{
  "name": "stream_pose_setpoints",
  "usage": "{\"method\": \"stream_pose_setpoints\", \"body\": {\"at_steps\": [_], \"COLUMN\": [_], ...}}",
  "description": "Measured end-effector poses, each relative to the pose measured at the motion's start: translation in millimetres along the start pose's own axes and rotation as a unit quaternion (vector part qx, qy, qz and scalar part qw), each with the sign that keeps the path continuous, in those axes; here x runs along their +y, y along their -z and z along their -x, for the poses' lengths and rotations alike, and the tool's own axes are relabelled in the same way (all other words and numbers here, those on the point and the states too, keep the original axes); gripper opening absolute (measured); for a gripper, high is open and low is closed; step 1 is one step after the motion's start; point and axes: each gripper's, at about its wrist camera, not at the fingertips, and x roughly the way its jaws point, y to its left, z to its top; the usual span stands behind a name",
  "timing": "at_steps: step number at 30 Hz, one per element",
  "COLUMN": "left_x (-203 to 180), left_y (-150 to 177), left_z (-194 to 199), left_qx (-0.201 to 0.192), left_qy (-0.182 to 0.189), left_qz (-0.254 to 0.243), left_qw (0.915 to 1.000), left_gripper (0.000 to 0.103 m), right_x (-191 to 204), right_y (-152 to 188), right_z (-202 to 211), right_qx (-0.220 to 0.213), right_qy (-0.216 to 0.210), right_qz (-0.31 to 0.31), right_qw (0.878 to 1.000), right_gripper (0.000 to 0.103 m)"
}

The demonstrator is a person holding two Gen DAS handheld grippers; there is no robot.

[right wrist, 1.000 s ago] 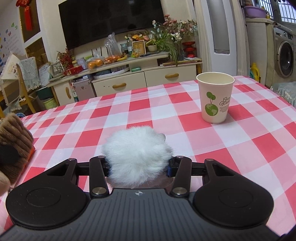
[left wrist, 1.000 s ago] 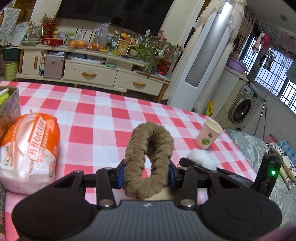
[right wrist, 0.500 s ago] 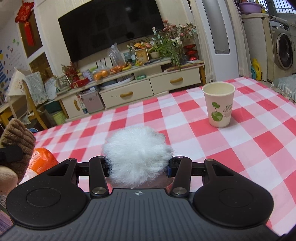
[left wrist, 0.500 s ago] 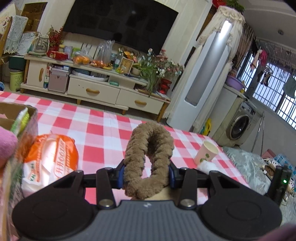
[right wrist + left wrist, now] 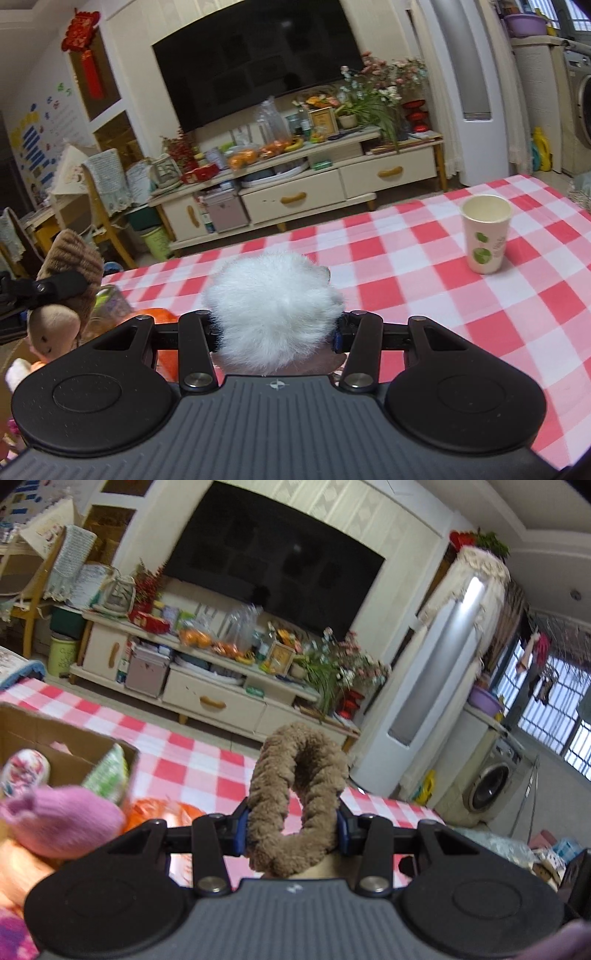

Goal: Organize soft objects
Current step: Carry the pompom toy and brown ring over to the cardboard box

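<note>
A: The left gripper (image 5: 291, 829) was clamped on a brown plush ring (image 5: 297, 801) above the table's (image 5: 207, 764) near left, beside a cardboard box (image 5: 66, 746).

B: The right gripper (image 5: 277, 332) squeezed a white fluffy ball (image 5: 275, 306); only its view showed open checked cloth reaching a paper cup (image 5: 485, 236) far right.

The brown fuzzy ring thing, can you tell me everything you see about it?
The brown fuzzy ring of plush is a thick loop of curly, teddy-like fabric with an open hole in its middle. It stands upright, squeezed narrow between the jaws of the left gripper, whose blue pads press on both its sides. It is held up above the red and white checked tablecloth. In the right wrist view it looks joined to a tan plush part below, though that is unclear.
</note>
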Motion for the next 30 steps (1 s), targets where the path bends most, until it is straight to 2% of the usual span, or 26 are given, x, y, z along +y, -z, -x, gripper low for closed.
{"method": "stream_pose_setpoints", "body": {"at_steps": [9, 19, 25, 30], "left_x": [30, 74, 100, 119], "left_y": [-15, -32, -39, -40], "left_z": [27, 45, 46, 43], "left_qx": [-0.050, -0.087, -0.086, -0.067], "left_qy": [-0.036, -0.096, -0.133, -0.163], "left_qz": [0.029, 0.066, 0.083, 0.094], "left_qw": [0.9977, 0.9894, 0.9838, 0.9798], "left_gripper": [0.043, 0.043, 0.043, 0.043], "right_x": [64, 142, 178, 205], "right_y": [-15, -40, -51, -55], "right_z": [-6, -31, -59, -78], "right_qx": [0.006, 0.006, 0.007, 0.009], "right_qy": [-0.058, -0.141, -0.190, -0.209], "right_qz": [0.031, 0.053, 0.063, 0.079], "right_qw": [0.998, 0.989, 0.980, 0.975], "right_gripper": [0.057, 0.057, 0.057, 0.058]}}
